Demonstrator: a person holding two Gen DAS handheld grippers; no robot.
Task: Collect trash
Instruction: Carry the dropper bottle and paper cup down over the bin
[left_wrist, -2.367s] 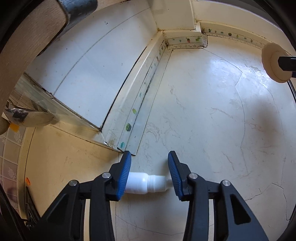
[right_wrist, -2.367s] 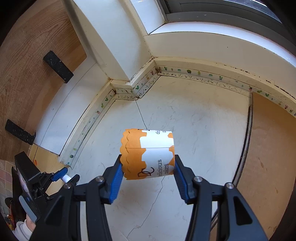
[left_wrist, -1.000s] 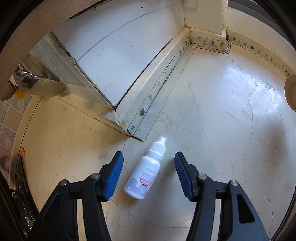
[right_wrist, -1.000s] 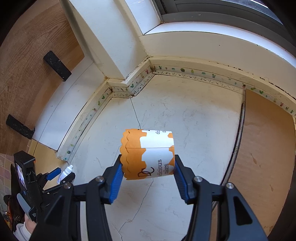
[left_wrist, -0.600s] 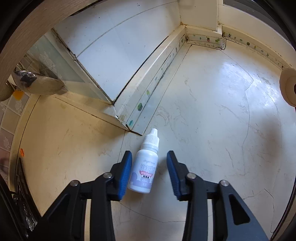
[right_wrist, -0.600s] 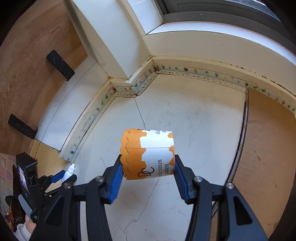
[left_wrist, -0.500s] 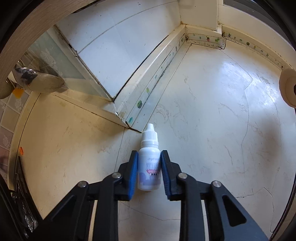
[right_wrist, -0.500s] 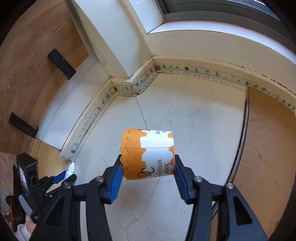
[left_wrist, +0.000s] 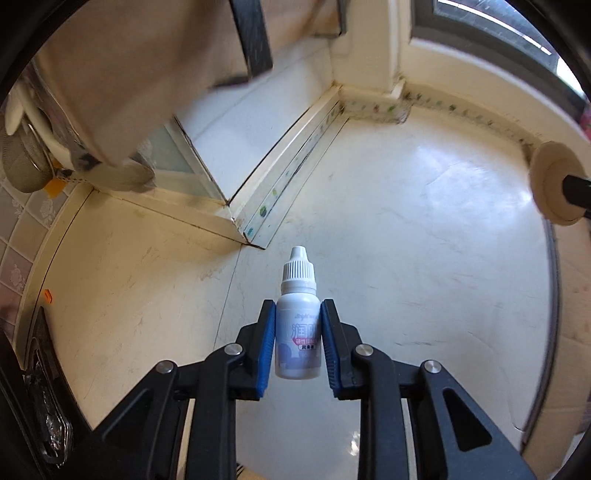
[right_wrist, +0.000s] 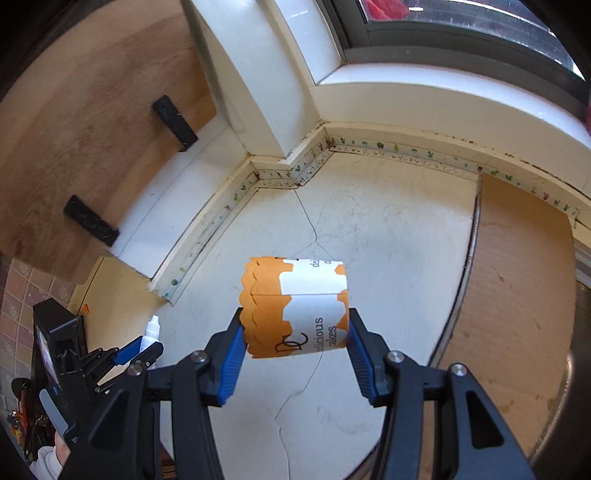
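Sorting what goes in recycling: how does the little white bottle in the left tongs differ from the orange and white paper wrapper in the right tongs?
The dropper bottle is slim, white plastic with a ribbed cap; the cake wrapper is a wide paper band, orange with a scalloped edge. The bottle points forward along the left tongs; the wrapper lies crosswise in the right tongs. The bottle needs a narrow grip, the wrapper a wide one. Both are clamped, printed, and off the counter.

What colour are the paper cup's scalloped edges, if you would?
Orange, over white with black lettering; the paper cup shows best in the right wrist view.

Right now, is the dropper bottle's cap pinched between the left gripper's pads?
No: the left gripper clamps the dropper bottle by its body, and the ribbed white cap sticks out beyond the blue pads.
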